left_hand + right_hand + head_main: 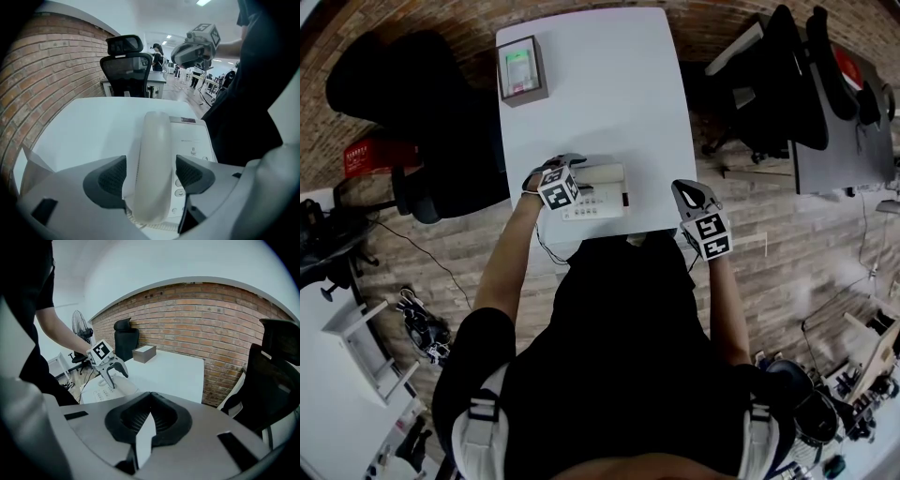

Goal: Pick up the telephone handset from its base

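Note:
A white desk telephone (pixel 605 202) sits at the near edge of the white table (pixel 600 94). Its handset (pixel 152 164) lies lengthwise on the base (pixel 192 136). My left gripper (pixel 151 176) is lowered over the handset with one jaw on each side. The right pad is close against it, and a narrow gap shows at the left pad. The head view shows this left gripper (pixel 572 161) over the phone's left part. My right gripper (pixel 686 190) hovers off the table's right corner, shut and holding nothing. The right gripper view shows the left gripper (pixel 112 376) over the handset (pixel 124 385).
A small brown box (pixel 522 70) with a green screen stands at the table's far left corner. Black office chairs (pixel 422 112) stand left of the table, and another chair (pixel 276 376) is beyond its right side. A brick wall (pixel 211 319) runs behind. A cable hangs below the phone.

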### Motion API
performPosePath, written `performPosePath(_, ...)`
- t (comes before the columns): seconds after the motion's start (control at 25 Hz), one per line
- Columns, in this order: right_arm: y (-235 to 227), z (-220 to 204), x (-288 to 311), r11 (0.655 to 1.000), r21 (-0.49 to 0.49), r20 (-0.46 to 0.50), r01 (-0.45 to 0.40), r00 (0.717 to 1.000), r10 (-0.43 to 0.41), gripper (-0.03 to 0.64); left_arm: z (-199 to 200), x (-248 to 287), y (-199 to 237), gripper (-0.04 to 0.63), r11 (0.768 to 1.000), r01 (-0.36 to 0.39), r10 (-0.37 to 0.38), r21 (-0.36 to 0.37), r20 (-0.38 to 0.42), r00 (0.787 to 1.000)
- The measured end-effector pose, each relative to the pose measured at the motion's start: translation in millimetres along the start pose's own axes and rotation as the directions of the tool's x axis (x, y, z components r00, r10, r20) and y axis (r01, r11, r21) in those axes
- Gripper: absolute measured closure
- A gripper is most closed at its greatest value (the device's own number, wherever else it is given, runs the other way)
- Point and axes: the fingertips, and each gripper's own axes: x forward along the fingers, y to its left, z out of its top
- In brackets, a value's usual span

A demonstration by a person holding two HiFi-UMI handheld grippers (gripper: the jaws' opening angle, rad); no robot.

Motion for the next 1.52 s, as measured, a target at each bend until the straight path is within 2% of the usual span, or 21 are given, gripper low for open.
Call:
performPosePath(0.28, -3, -5, -4, 1.000, 0.002, -0.015, 0.009, 1.000, -0.009, 0.618, -5, 9, -1, 0.255, 0.999, 0.038, -0.039, -0.024, -0.032, 0.999)
performPosePath(0.48, -2, -10, -5, 1.000, -0.003, -0.026, 0.011, 1.000, -0.011, 0.618, -4, 10, -1, 0.309, 1.000, 0.023, -0.024, -0.020, -0.031, 0.999)
performPosePath(0.64, -5, -12, -6, 1.000, 0.005, -0.020, 0.012, 1.000, -0.011, 0.619, -3, 11, 0, 0.312, 1.000, 0.022, -0.023, -0.016, -0.039, 0.999)
performPosePath(1.28, -7, -13, -9, 1.000, 0.014, -0.003, 0.027, 1.000, -0.027, 0.618, -2, 10, -6, 0.370, 0.998, 0.025, -0.022, 0.050, -0.044, 0.999)
performPosePath(1.52, -8, -13, -12, 0.999, 0.012, 0.000, 0.033, 0.999, -0.033, 0.618, -2, 10, -7, 0.374, 0.998, 0.029, -0.027, 0.054, -0.042, 0.999)
